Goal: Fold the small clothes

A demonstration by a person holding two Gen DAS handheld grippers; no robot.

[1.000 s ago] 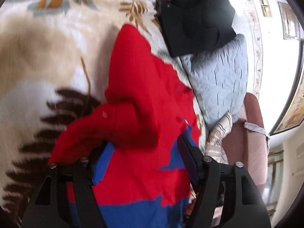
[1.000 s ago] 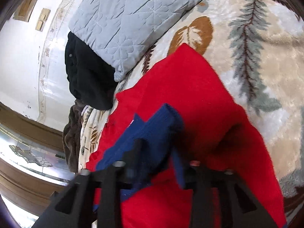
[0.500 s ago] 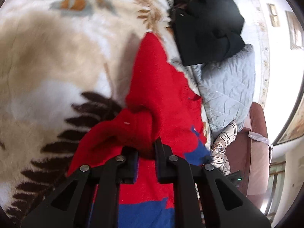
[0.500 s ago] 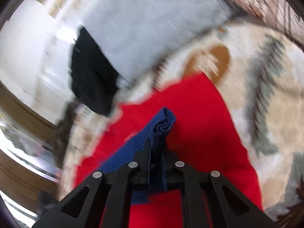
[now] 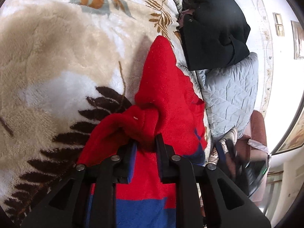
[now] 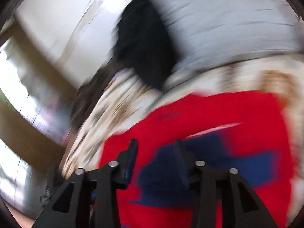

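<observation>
Nearest in the left wrist view, the left gripper (image 5: 145,143) has a bunched fold of the red sweater (image 5: 165,95) between its two black fingers; the pads press on the cloth, though the jaws are easing apart a little. The sweater – red, with blue blocks along its lower part – lies spread on the plush blanket (image 5: 57,57), one red sleeve or corner drawn up in a hump toward the left gripper while the rest stretches away in a point.

In the right wrist view, which is heavily smeared by motion, the right gripper (image 6: 154,152) hangs over the blue patch of the sweater (image 6: 218,110). Its jaws are opening, and nothing is seen caught between them; red and blue cloth shows through the gap below.

The blanket is cream and tan, patterned with dark brown, orange and grey-green leaves. Beyond the sweater's far edge lies a pale grey quilted cushion (image 5: 231,95), and touching its upper end a heap of black clothing (image 5: 212,32). To the right a brown chair (image 5: 256,133) stands beside the bed, and farther off a white wall carries small framed pieces.

No brand, label or legible writing shows on the sweater or anywhere else – only a small white fleck on the red hump.
</observation>
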